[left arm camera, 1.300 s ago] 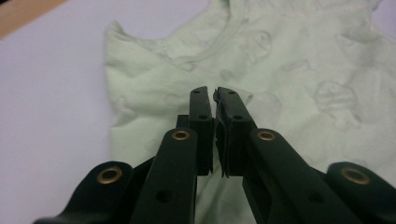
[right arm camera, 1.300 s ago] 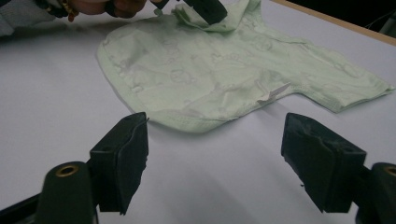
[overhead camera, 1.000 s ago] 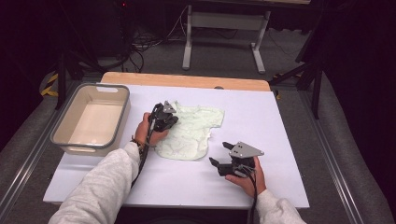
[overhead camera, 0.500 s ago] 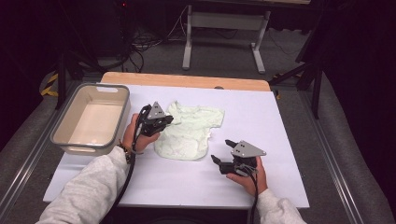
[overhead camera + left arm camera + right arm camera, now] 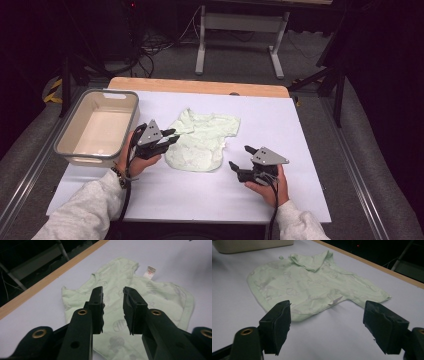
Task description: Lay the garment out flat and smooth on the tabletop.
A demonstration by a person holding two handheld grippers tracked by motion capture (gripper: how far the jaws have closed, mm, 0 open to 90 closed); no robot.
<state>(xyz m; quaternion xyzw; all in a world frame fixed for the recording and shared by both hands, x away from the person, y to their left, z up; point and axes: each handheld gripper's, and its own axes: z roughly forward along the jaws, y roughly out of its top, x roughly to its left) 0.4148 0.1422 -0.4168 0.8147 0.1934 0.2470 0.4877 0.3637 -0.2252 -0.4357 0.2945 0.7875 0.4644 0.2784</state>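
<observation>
White sheeting covers the table (image 5: 300,125), with dark floor and metal stands beyond its far edge. At the left sits an empty beige tub (image 5: 80,152). Just right of it, the left gripper (image 5: 167,139) hovers at the left sleeve of a pale green baby shirt (image 5: 202,142) lying mid-table, one sleeve folded in; its jaws have just been opening, a narrow gap now, nothing between them. At the near right, the right gripper (image 5: 242,162) rests spread wide and empty, near the shirt's hem. Folding looks to be under way; the next move likely calls for pinching another edge and laying it across.
</observation>
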